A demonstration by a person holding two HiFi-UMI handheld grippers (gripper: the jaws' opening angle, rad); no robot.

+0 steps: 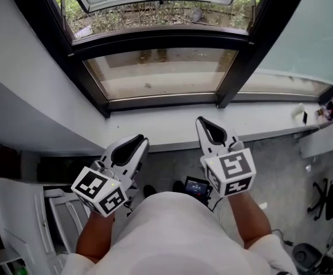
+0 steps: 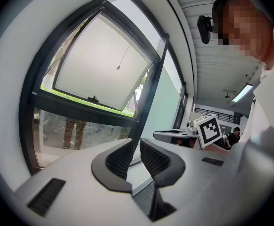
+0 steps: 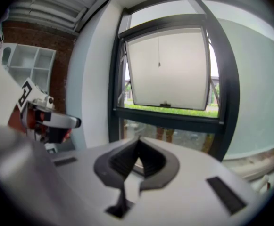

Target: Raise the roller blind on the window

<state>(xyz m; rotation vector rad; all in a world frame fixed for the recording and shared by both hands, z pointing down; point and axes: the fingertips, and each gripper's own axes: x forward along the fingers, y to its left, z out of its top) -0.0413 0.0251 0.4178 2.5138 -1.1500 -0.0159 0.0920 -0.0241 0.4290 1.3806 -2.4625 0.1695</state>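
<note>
While the left gripper (image 2: 136, 147) gapes slightly and the right gripper (image 3: 137, 145) sits closed, both empty, the pale roller blind (image 3: 174, 74) covers the tilted sash (image 3: 127, 69), cord (image 3: 159, 51) dangling.

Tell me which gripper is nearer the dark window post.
Right. The right gripper reaches over the sill just below the dark window post; the left gripper hangs farther left, back from the sill.

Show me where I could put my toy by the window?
The white sill lies bare under the dark window frame, ahead of the left gripper and right gripper. Its right end is crowded with small things.
</note>
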